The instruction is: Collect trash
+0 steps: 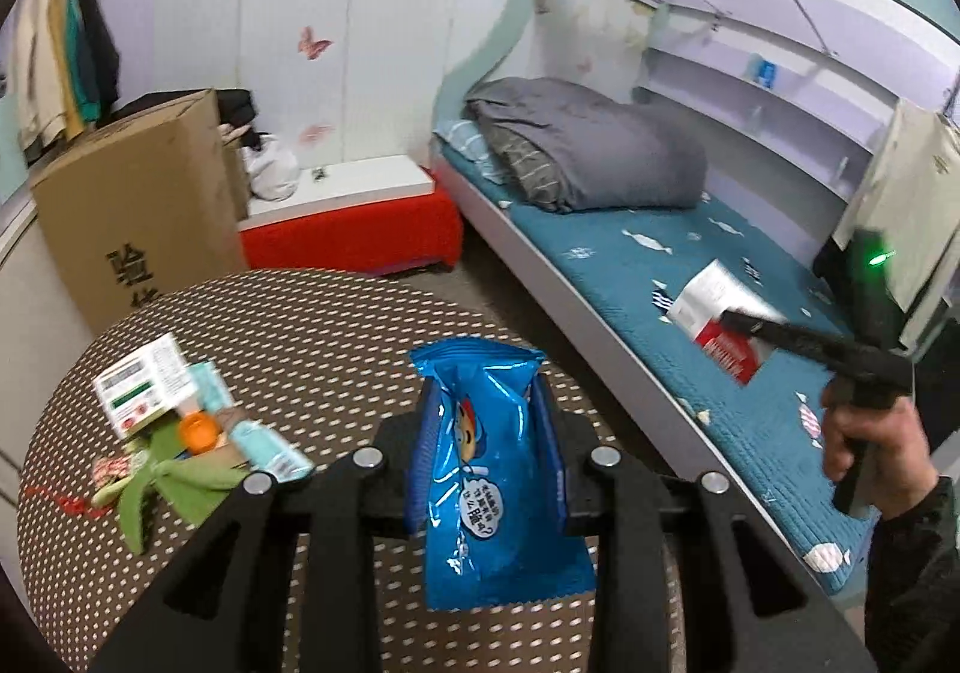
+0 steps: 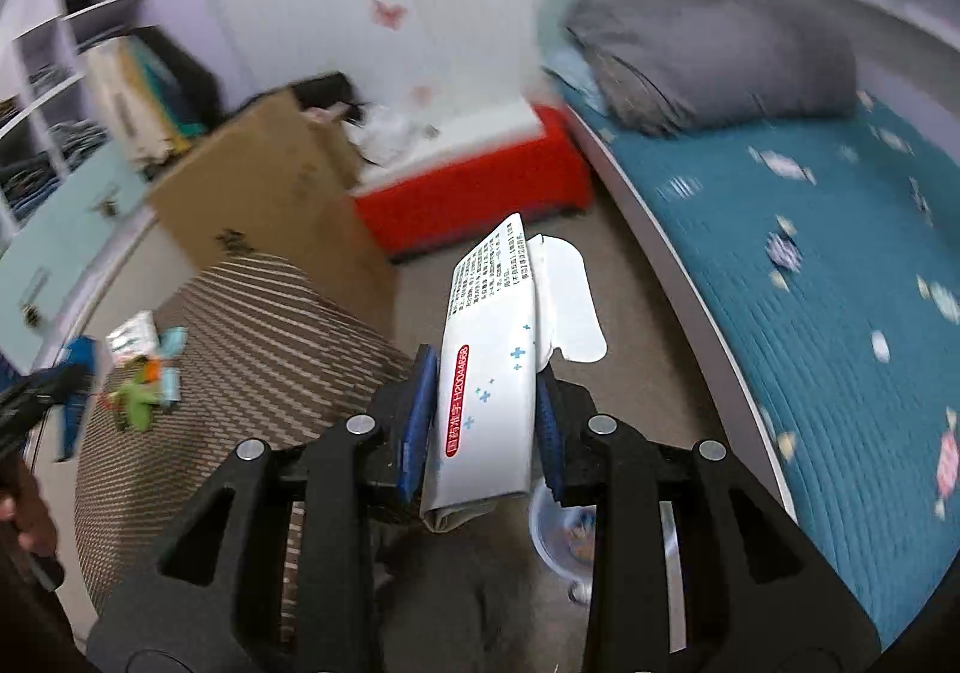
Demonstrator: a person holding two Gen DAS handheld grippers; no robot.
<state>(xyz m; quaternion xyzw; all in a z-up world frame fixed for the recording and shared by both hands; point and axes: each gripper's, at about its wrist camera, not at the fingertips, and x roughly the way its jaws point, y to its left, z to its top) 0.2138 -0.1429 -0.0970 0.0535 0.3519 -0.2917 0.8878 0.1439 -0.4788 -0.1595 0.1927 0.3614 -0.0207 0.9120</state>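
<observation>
Blue snack bag (image 1: 492, 469) clamped in left gripper (image 1: 487, 433) fingers above dotted surface (image 1: 336, 325) edge; right gripper (image 2: 487, 415) fingers clamp white box (image 2: 489, 373) over open floor (image 2: 636, 325) beside bed (image 2: 810, 265).

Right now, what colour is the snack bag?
Shiny blue snack bag, clearest in the left wrist view.

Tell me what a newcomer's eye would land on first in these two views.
First, the shiny blue snack bag clamped upright in the left gripper above the dotted round table. Next, the white medicine box with a red label pinched in the right gripper over the floor beside the bed. Then the bright red bench against the wall and the small pile of litter on the table's left side.
</observation>
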